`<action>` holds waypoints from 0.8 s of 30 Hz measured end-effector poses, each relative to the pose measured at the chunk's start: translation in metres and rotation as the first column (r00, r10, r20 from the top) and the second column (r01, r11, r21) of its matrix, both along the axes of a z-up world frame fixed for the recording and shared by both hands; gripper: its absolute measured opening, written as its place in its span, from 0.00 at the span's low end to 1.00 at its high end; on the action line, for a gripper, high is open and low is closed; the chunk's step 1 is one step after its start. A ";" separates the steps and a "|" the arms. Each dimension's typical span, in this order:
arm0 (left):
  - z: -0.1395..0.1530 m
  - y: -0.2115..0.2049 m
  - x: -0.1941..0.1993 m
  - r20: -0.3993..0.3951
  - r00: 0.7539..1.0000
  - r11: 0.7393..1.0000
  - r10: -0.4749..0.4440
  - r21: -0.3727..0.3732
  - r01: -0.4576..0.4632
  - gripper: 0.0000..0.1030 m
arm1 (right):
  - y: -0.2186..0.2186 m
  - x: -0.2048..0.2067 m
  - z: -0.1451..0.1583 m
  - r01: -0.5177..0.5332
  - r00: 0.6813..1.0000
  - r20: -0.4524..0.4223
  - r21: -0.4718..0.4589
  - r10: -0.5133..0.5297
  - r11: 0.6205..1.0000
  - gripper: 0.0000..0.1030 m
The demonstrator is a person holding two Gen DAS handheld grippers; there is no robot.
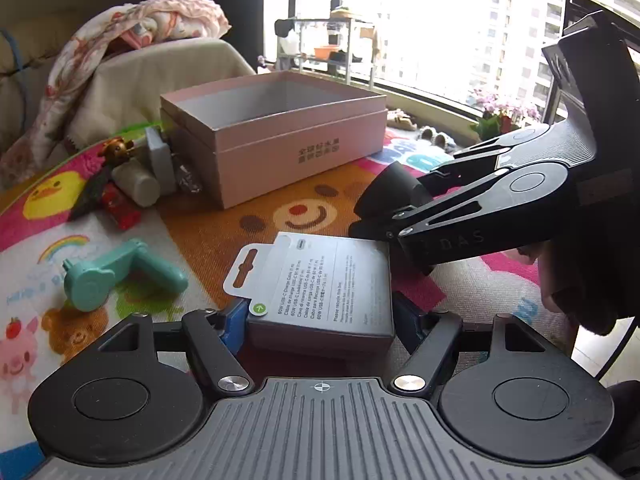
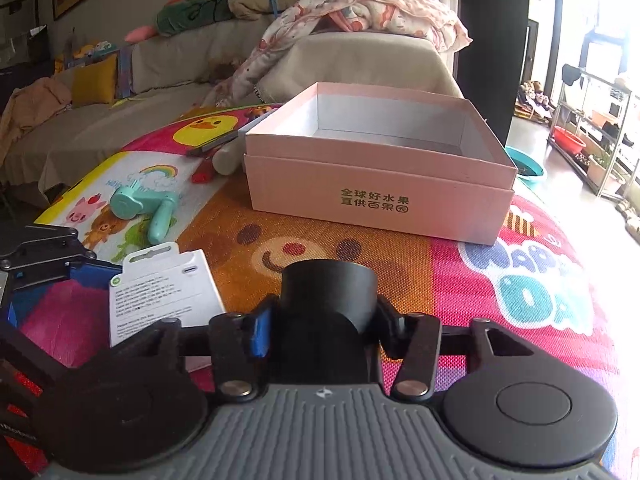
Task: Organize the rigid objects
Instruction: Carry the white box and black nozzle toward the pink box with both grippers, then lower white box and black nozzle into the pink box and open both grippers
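My left gripper point(image 1: 320, 320) is shut on a flat white cable box point(image 1: 320, 280) with a hang tab, held just above the colourful play mat; the box also shows in the right wrist view point(image 2: 164, 292). My right gripper point(image 2: 326, 320) is shut on a black cylinder point(image 2: 328, 292), seen from the side in the left wrist view point(image 1: 384, 196). An open pink cardboard box point(image 1: 280, 136) stands on the mat beyond both grippers; its inside looks empty in the right wrist view point(image 2: 380, 160).
A teal handheld toy point(image 1: 116, 276) lies on the mat at left. A cream bottle point(image 1: 136, 184), a red packet point(image 1: 120, 208), a grey block point(image 1: 160, 160) and a small figure point(image 1: 116, 148) cluster left of the pink box. A sofa with a blanket point(image 2: 360, 12) stands behind.
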State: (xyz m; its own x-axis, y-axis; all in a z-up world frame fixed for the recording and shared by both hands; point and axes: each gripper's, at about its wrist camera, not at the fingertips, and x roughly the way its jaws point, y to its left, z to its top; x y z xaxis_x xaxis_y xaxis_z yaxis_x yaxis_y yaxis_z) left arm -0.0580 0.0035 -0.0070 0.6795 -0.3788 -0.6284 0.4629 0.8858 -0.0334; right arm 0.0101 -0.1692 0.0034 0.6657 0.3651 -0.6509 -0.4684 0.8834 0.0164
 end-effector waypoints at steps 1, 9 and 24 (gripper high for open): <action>0.001 0.001 0.001 0.003 1.000 1.000 -0.003 -0.006 0.003 0.74 | 0.000 -0.001 0.001 -0.002 1.000 0.007 -0.010 0.002 1.000 0.49; 0.014 0.003 -0.020 0.085 0.996 1.000 -0.021 -0.003 0.022 0.72 | -0.018 -0.027 0.026 -0.028 0.998 0.056 -0.033 0.030 0.999 0.48; 0.120 0.010 0.023 0.347 0.937 0.996 -0.047 -0.056 0.071 0.72 | -0.035 -0.022 0.107 -0.002 0.968 0.251 0.006 0.001 1.000 0.48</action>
